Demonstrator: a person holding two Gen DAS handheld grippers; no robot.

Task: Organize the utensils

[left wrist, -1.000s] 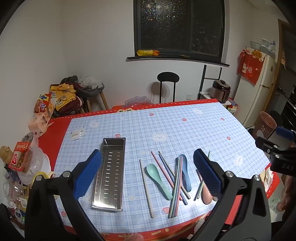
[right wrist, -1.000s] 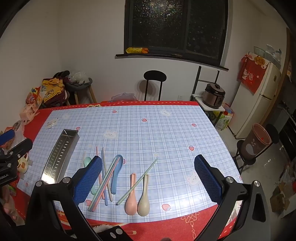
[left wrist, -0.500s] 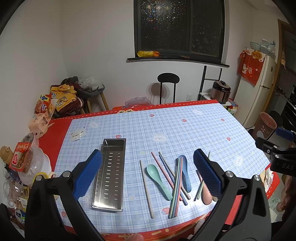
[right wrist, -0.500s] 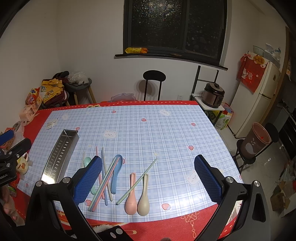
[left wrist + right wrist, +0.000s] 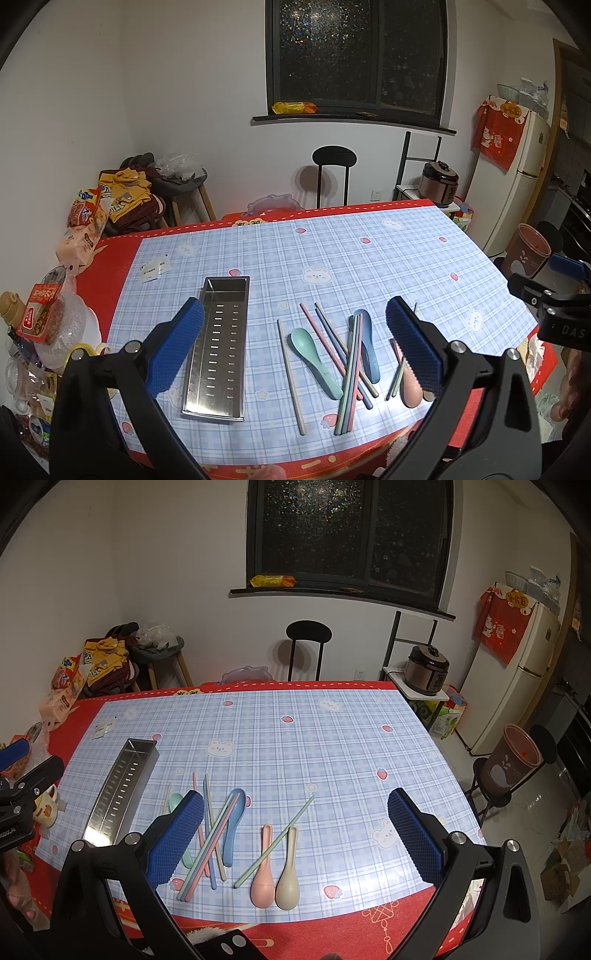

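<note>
- Blue ribbed pads line both tongs; the left tongs (image 5: 293,347) and the right tongs (image 5: 295,832) hang above the near worktop edge, jaws spread wide, nothing between them. Judgement: neither has committed to a pick.
- Near edge, right side: a pink spoon (image 5: 263,871) and a beige spoon (image 5: 289,875) lie side by side, bowls toward the viewer, with one green chopstick (image 5: 275,840) slanting across between them.
- Just left of these, a loose crossed heap: a blue spoon (image 5: 232,823), a teal spoon (image 5: 316,354) and several pastel chopsticks (image 5: 349,373) overlapping. Judgement: the overlap means a stick pulled from beneath may drag its neighbours.
- One beige chopstick (image 5: 291,373) lies alone between the heap and the steel tray.
- Slotted steel tray (image 5: 219,347), lengthwise, holds nothing; it is the likely destination, so sorting has not begun.
- Worktop (image 5: 332,738): blue checked cloth printed with bears and strawberries, red border.
- Writing: "DAS" partly legible on the right tongs' body in the left view; small paper slips (image 5: 155,267) beyond the tray are unreadable.
</note>
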